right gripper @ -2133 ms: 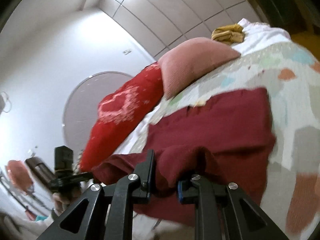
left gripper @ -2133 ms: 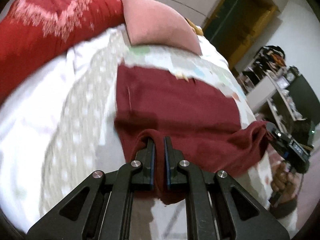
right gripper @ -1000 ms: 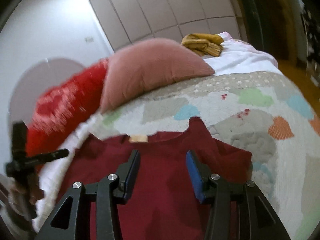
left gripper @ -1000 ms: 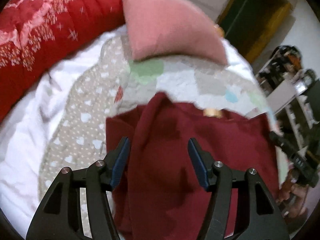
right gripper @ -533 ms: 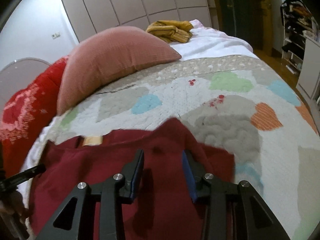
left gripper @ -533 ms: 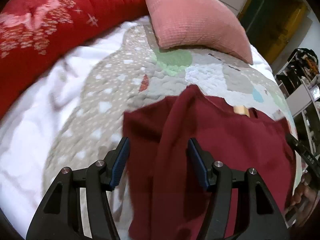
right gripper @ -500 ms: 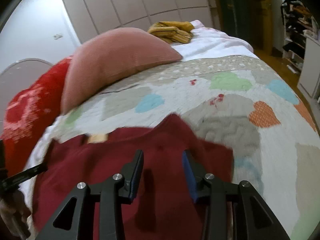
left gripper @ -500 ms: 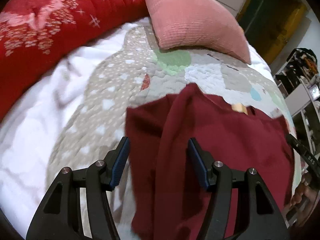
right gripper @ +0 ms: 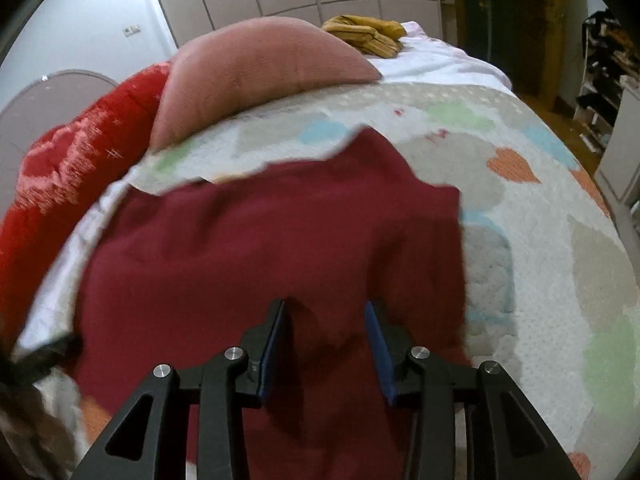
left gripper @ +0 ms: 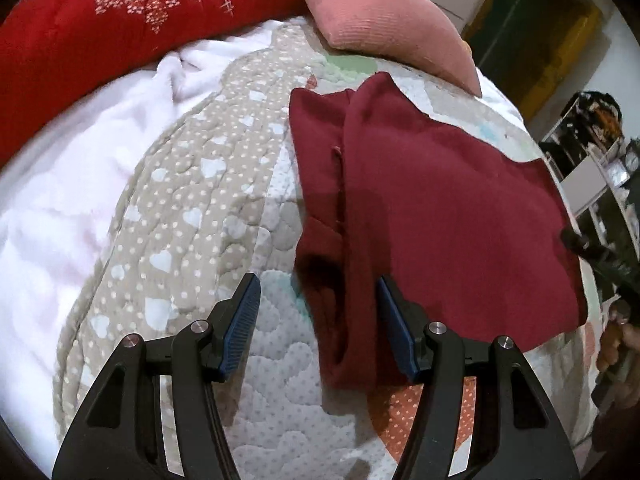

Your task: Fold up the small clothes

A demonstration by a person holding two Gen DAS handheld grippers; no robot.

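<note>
A dark red garment (left gripper: 440, 208) lies folded over on the quilted bedspread (left gripper: 192, 208). Its left edge shows layered folds. My left gripper (left gripper: 318, 316) is open and empty, just above the garment's near left corner. In the right wrist view the same garment (right gripper: 260, 248) fills the middle. My right gripper (right gripper: 326, 336) is open and empty, low over the garment's near part. The right gripper also shows at the far right of the left wrist view (left gripper: 608, 264).
A pink pillow (left gripper: 380, 20) and a red patterned cushion (left gripper: 100, 20) lie at the head of the bed. A white blanket (left gripper: 60, 184) lies left. A folded yellow garment (right gripper: 368, 34) sits behind the pillow. Shelves (right gripper: 604, 80) stand right of the bed.
Both grippers held the garment's hem, carried it over onto the upper part and let go. Both are open now and have drawn back toward the near edge.
</note>
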